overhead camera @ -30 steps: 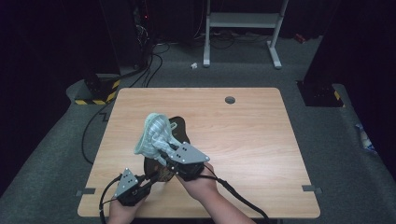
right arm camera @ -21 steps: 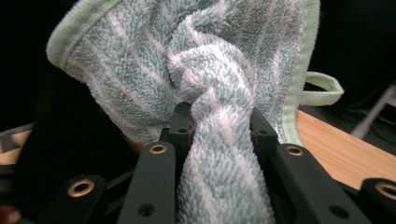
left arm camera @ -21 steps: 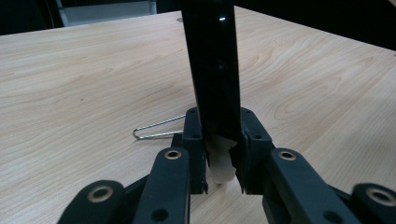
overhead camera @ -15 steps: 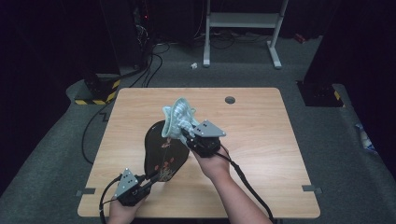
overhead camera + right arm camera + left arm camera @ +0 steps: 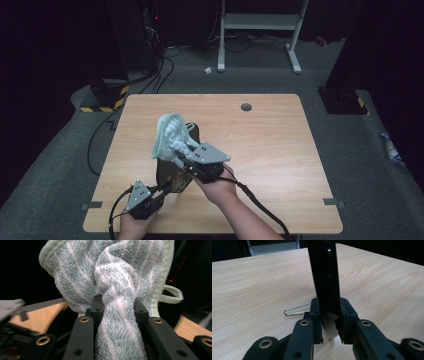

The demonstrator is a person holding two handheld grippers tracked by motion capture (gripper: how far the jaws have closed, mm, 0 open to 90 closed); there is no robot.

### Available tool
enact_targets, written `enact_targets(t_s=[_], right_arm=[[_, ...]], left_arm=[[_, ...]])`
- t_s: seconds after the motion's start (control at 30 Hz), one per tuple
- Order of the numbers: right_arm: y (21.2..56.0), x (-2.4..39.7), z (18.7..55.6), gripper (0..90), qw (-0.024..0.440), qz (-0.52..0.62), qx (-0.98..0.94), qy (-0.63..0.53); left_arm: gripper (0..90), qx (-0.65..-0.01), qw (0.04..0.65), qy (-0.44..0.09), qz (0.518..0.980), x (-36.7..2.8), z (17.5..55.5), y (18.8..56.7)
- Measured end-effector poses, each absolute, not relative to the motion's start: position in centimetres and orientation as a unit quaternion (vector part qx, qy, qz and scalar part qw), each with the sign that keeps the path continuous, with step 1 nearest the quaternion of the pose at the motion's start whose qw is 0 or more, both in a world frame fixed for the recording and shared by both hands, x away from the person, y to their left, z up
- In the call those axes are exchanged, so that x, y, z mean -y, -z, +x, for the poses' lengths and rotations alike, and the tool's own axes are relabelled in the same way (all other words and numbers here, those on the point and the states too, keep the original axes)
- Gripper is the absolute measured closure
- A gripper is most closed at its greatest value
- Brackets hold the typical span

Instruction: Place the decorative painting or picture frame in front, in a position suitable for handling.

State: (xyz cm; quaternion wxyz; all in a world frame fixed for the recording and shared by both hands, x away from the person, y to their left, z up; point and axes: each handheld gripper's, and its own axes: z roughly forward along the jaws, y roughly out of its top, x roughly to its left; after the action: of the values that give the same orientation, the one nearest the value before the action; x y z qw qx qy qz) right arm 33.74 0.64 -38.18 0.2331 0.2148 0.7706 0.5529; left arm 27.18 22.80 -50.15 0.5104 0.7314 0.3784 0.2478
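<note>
Wiping is under way: right gripper jaws clench the bunched towel over the dark board, whose near end the left gripper jaws clamp on the worktop; finish undetermined.

On my light wooden surface: one pale green-and-white striped terry towel, one dark, flat, glossy black board, one bent steel wire clip and one round dark grommet. I hold two black tongs, left and right.
</note>
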Motion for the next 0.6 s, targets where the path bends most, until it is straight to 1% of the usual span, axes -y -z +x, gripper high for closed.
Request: enact_targets(t_s=[0.1,0.3,0.6], right_arm=[[38.2,-1.2,33.1,69.3,0.233,0.204,-0.773,-0.554],[38.1,-0.5,34.4,69.3,0.232,0.218,-0.771,-0.551],[38.5,2.2,38.6,69.4,0.246,0.280,-0.763,-0.528]], left_arm=[[76.0,-0.378,0.510,-0.247,0.732,-22.9,27.2,50.2],[76.0,-0.376,0.512,-0.247,0.732,-22.9,27.2,50.2],[75.9,-0.376,0.512,-0.246,0.732,-22.9,27.2,50.2]])
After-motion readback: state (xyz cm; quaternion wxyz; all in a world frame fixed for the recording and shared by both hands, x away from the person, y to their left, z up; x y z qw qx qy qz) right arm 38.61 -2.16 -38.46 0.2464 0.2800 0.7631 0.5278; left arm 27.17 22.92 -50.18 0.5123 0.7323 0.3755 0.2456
